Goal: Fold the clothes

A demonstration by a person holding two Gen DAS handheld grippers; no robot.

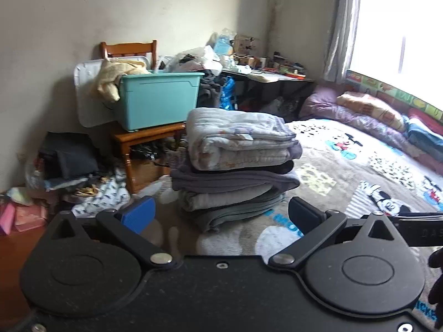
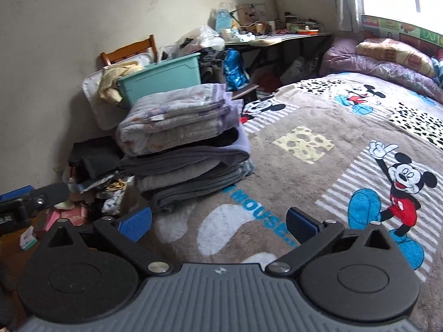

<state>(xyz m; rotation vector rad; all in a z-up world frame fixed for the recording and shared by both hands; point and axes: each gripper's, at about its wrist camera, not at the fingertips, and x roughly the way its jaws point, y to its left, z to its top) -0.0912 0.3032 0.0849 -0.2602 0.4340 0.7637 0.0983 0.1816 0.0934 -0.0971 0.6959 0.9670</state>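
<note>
Showing the chair seat (image 1: 149,135), left view only.

From my right wrist view I read "MOUSE" in blue capitals on the bed blanket (image 2: 318,182), just ahead of the open jaws. My left wrist view shows only "MOU" of that word and "DAS" embossed on a black gripper body (image 1: 420,232) at the right edge; the window-side panels are too blurred to read.
</note>
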